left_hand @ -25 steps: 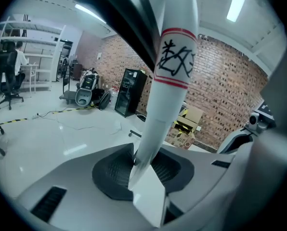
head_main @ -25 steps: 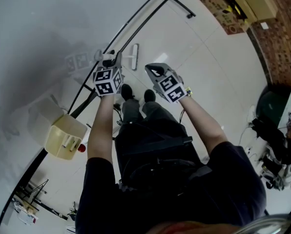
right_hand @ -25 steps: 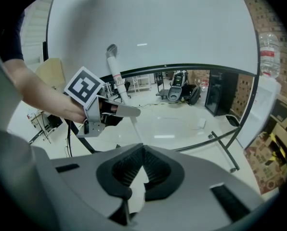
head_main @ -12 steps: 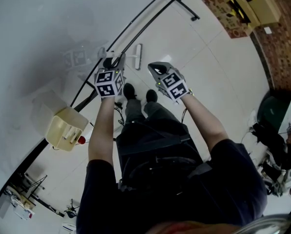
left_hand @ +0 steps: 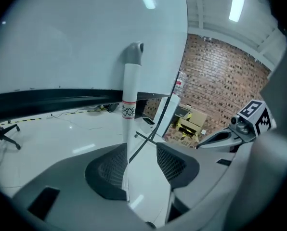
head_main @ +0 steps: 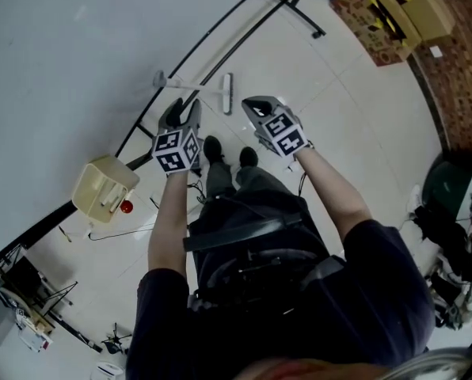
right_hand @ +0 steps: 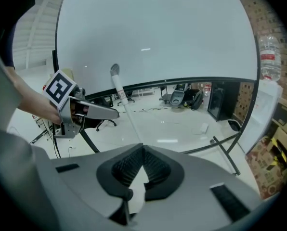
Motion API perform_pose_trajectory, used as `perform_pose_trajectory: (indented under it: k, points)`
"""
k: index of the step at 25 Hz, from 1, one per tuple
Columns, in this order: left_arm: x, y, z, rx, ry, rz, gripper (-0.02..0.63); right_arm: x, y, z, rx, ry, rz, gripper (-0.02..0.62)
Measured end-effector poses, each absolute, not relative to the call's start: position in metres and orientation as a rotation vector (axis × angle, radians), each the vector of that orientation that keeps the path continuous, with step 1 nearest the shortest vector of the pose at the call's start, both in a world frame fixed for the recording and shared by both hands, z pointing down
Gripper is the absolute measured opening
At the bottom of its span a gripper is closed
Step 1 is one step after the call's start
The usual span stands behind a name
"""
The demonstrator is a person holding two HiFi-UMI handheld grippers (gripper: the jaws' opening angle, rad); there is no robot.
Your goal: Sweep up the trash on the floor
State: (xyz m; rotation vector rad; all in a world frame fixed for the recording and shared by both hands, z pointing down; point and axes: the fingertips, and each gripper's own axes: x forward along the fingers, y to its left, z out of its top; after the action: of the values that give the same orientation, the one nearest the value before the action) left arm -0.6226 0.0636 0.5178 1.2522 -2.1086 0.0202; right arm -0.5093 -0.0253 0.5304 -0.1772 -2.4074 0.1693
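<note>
A white broom stands leaning on the white wall, with its handle (head_main: 190, 84) (left_hand: 130, 93) (right_hand: 120, 91) upright and its head (head_main: 228, 93) on the floor. My left gripper (head_main: 180, 114) (left_hand: 141, 160) is open just short of the handle. Its jaws have just been opening, and the handle stands beyond the gap, untouched by the pads. My right gripper (head_main: 258, 108) (right_hand: 142, 165) is shut and empty, right of the broom. From the right gripper view I see the left gripper (right_hand: 88, 112) beside the handle. A small white object (right_hand: 203, 127) lies on the floor.
A yellow box with a red knob (head_main: 105, 190) sits at the wall's black base strip. Black metal rails (head_main: 295, 6) run along the floor ahead. Cardboard boxes (head_main: 394, 6) rest on brown carpet at the top right. A dark bin (head_main: 450, 176) stands right.
My left gripper has opened and drawn back and up from the broom handle. The broom stays leaning on the wall. The right gripper has risen a little, still shut.
</note>
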Motion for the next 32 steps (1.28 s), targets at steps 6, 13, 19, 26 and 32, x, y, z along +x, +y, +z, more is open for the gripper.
perform_pose_trajectory:
  k: [6,13,19,26,32]
  points:
    - [-0.604,0.078,0.485,1.243,-2.154,0.039,0.192,-0.497,-0.020,0.501,-0.209,-2.453,0.131,0.014]
    - [-0.581,0.068,0.433,1.324,-2.207,0.007,0.192,-0.488,-0.026,0.465,-0.234,-2.523,0.085,0.014]
    - [-0.552,0.061,0.386,1.496,-2.175,0.058,0.181,-0.478,-0.019,0.426,-0.220,-2.587,0.050,0.014]
    - [-0.531,0.060,0.318,1.693,-2.160,0.023,0.002,-0.473,0.009,0.339,-0.206,-2.748,0.166,0.014]
    - [-0.505,0.087,0.271,1.910,-2.098,0.001,0.002,-0.467,0.057,0.306,-0.116,-2.814,0.096,0.014]
